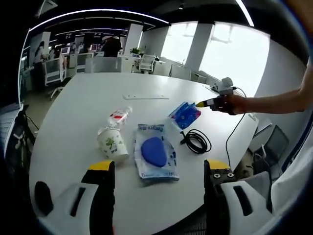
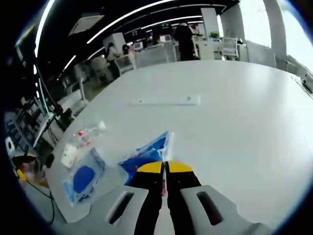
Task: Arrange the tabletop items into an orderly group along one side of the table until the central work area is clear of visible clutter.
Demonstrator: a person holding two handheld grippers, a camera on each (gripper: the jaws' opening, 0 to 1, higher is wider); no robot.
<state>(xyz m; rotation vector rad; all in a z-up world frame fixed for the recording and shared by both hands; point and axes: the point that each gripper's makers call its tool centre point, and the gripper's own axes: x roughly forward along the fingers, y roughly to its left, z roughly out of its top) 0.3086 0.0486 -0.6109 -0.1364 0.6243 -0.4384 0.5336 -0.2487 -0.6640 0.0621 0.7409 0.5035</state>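
My left gripper (image 1: 159, 165) is open wide above the near table edge, with nothing between its jaws. Just beyond it lies a clear packet with a blue oval pad (image 1: 155, 152). A paper cup (image 1: 112, 142) lies tipped over to its left, and a small clear bottle with a red label (image 1: 119, 116) lies behind the cup. A coiled black cable (image 1: 196, 141) rests to the right. My right gripper (image 1: 203, 104) is shut on the corner of a blue packet (image 1: 185, 114). In the right gripper view the jaws (image 2: 165, 166) pinch that blue packet (image 2: 146, 154).
The round white table (image 1: 83, 98) has a long cover plate (image 1: 145, 97) near its middle. The far half of the table (image 2: 234, 98) is bare. A person's arm (image 1: 274, 102) reaches in from the right. Office desks, chairs and people stand beyond the far edge.
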